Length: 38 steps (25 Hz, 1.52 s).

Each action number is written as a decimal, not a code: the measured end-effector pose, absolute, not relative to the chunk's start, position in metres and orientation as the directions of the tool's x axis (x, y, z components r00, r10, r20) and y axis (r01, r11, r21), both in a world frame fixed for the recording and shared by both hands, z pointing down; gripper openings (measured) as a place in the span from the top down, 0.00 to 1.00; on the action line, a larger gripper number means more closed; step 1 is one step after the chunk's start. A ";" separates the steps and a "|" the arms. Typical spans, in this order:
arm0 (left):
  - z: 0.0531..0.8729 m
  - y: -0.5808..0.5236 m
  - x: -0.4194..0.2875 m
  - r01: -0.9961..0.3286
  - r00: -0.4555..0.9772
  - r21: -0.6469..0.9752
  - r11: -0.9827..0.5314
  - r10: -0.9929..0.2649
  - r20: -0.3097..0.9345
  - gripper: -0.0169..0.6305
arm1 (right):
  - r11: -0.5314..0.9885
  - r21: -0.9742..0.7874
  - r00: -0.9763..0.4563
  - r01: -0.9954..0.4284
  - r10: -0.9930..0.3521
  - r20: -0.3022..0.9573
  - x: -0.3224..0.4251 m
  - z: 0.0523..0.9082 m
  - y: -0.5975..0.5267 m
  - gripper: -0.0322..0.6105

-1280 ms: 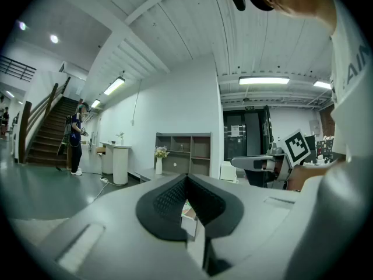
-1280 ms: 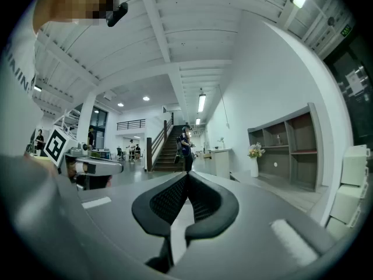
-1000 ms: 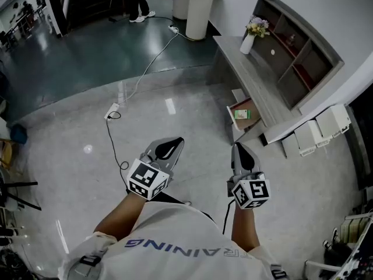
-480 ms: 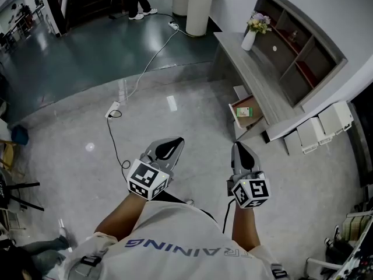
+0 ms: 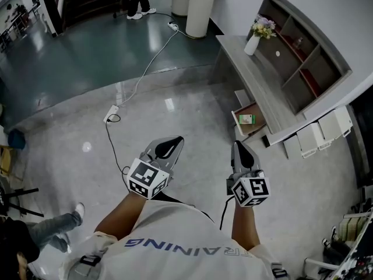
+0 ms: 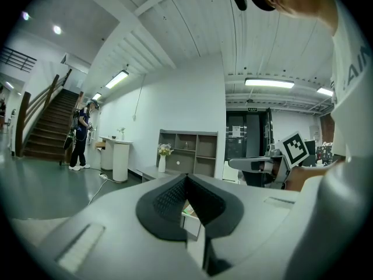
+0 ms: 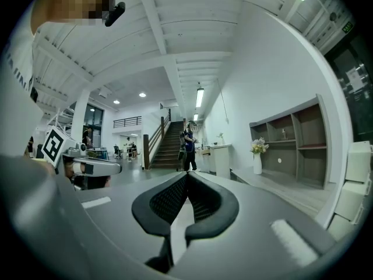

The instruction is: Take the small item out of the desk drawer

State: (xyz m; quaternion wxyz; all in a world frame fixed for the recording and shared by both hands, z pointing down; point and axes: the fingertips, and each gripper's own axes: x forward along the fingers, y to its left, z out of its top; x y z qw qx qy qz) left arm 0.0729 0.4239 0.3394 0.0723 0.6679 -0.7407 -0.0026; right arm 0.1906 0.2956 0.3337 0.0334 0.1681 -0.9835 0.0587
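1. We stand on the pale floor point(image 5: 192, 115), well apart from the long grey bench point(image 5: 256, 74). It runs along the wall ahead and to our right and carries an open shelf unit point(image 5: 303, 57) at its back.
2. The desk drawer point(image 5: 255, 111) stands pulled out of the bench toward its near end, opening onto the floor side. We judge the opening done and the reach not yet begun.
3. Our left gripper point(image 5: 176, 140) and right gripper point(image 5: 238, 147) hang side by side in front of us. In each gripper's own view the jaws are pressed together with nothing between them.
4. The small item point(image 5: 246, 119), green on top, lies inside the drawer. It is ahead and slightly to the right of the right gripper, which is the nearer of the two. We would expect to step closer and part that gripper's jaws before reaching in. The item is too small for us to tell its long axis.
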 end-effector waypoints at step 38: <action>0.326 0.287 -0.174 -0.991 -0.052 0.114 0.063 -0.994 0.098 0.98 | 0.918 -0.120 -0.925 -0.377 -0.367 0.094 -0.049 0.323 0.152 0.93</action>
